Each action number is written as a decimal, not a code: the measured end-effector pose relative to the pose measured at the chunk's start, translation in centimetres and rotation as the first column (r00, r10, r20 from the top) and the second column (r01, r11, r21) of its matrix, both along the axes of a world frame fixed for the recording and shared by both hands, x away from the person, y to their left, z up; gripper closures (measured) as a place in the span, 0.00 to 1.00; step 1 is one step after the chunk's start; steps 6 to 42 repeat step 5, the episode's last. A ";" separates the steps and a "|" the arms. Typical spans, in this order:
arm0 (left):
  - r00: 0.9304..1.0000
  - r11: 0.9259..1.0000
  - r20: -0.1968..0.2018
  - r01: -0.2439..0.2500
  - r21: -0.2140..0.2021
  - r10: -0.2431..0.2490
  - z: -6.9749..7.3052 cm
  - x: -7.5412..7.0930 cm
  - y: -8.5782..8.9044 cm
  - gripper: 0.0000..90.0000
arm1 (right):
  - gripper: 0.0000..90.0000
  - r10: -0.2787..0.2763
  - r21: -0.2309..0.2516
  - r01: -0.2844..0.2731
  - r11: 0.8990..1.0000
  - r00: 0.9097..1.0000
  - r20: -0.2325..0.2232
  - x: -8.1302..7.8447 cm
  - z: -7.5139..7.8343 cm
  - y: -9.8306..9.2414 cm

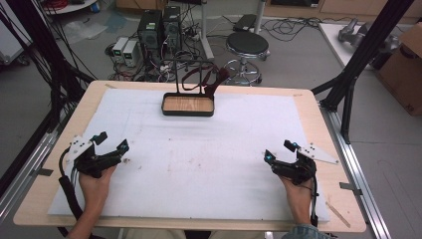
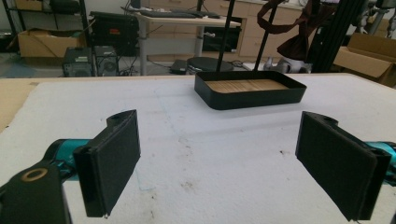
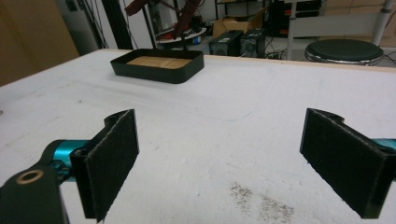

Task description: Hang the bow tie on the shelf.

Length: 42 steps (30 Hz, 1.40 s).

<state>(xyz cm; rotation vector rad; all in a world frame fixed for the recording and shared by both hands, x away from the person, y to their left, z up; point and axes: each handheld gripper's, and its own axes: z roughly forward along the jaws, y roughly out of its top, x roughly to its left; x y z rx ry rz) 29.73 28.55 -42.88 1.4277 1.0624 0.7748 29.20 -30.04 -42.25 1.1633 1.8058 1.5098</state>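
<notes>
- The left gripper (image 1: 112, 141) rests near the left edge of the white foam mat (image 1: 234, 164), its jaws spread wide with nothing between them; the left gripper view shows only bare mat in the gap.
- The right gripper (image 1: 278, 150) sits near the mat's right edge, jaws likewise spread and empty.
- The black tray (image 1: 188, 105) with a wooden floor stands at the far middle of the mat, well apart from both grippers. A thin black stand (image 1: 190, 74) rises from its back edge, and dark red straps (image 1: 211, 79) hang from that stand.
- The straps are probably what the work concerns; nothing else lies within reach.
- Risk: the stand looks light and tall, so a sideways pull on a strap could tip it or drag the tray across the mat.
- Risk: the straps are limp and hang close together, so a jaw closing on them may catch two at once or slip off.
- Risk: a long reach from either side could knock the tray's wall with a jaw.
- Bracing the tray with one gripper would likely lessen these hazards.
</notes>
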 end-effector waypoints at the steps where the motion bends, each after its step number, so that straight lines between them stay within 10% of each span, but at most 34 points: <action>1: 1.000 1.000 -0.001 0.000 -0.002 0.000 0.0 0.0 0.0 0.16 | 0.12 0.003 -0.006 -0.003 1.000 1.000 0.005 0.0 0.0 0.2; 42: 1.000 1.000 -0.003 -0.002 0.002 0.002 0.0 0.0 0.0 0.16 | 0.12 0.012 -0.019 -0.012 1.000 1.000 0.008 -0.1 0.0 0.4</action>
